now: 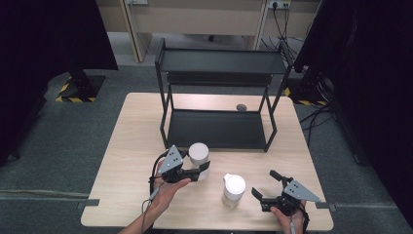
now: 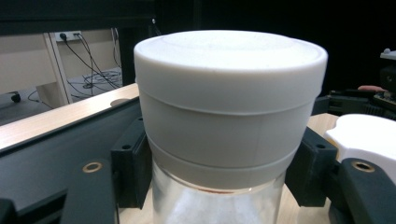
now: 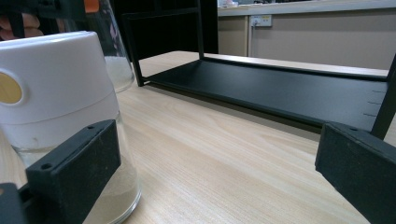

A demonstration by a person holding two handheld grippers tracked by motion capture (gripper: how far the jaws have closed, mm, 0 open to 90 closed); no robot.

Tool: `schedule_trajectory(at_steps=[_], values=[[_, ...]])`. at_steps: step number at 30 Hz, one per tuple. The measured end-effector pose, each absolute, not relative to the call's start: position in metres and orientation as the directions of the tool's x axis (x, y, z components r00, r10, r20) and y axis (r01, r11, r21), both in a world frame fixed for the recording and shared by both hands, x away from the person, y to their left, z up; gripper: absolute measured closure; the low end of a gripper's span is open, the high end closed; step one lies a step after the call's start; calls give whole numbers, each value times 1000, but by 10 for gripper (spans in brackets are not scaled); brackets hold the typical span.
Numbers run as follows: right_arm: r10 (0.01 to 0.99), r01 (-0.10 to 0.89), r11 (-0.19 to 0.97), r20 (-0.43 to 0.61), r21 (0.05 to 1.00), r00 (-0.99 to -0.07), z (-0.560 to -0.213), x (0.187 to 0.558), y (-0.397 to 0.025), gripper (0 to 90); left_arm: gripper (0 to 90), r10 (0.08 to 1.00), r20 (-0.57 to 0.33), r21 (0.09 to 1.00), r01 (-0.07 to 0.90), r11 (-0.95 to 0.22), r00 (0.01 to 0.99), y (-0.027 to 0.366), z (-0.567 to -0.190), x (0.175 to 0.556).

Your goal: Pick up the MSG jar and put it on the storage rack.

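Left gripper (image 1: 203,170): we see its jaws closed on the glass jar with the grey lid (image 1: 198,155), one pad on each side just below the lid. In the left gripper view the pads (image 2: 133,163) press on the glass under the lid (image 2: 231,79).
Grey-lid jar: it stands upright on the wooden table (image 1: 126,161), just in front of the black shelf rack (image 1: 216,129), at its left front corner. There is white powder inside.
Right gripper (image 1: 267,187): we see the jaws wide apart and holding nothing. It hovers near the front right part of the table.
White-lid jar (image 1: 234,190): upright, between the two grippers, just beside the right gripper. In the right gripper view it stands at the left pad (image 3: 74,172); whether they touch we cannot tell. It has pale powder at the bottom.
Rack: two black shelves, and the lower one rests on the table.
Small grey thing (image 1: 241,107): it lies on the table behind the rack.
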State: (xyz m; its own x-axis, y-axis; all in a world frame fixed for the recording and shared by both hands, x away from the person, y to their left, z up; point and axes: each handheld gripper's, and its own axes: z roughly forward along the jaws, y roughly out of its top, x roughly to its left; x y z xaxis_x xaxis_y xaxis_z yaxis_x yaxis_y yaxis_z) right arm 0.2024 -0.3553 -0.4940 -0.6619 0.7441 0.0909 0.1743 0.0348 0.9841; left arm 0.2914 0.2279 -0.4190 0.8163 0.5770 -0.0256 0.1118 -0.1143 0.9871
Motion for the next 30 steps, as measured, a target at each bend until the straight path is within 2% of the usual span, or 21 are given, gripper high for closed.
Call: schedule_trajectory(at_steps=[2, 12, 30], values=[[744, 174, 35, 91, 984, -662, -494, 202, -355, 4, 347, 575, -41, 988, 120, -100, 817, 230, -417, 293], [746, 175, 31, 93, 984, -659, -494, 202, -356, 4, 348, 563, -7, 989, 88, -118, 826, 231, -391, 297], [748, 178, 24, 101, 984, -656, -495, 202, -356, 4, 348, 558, -13, 986, 103, -131, 830, 233, -318, 321]])
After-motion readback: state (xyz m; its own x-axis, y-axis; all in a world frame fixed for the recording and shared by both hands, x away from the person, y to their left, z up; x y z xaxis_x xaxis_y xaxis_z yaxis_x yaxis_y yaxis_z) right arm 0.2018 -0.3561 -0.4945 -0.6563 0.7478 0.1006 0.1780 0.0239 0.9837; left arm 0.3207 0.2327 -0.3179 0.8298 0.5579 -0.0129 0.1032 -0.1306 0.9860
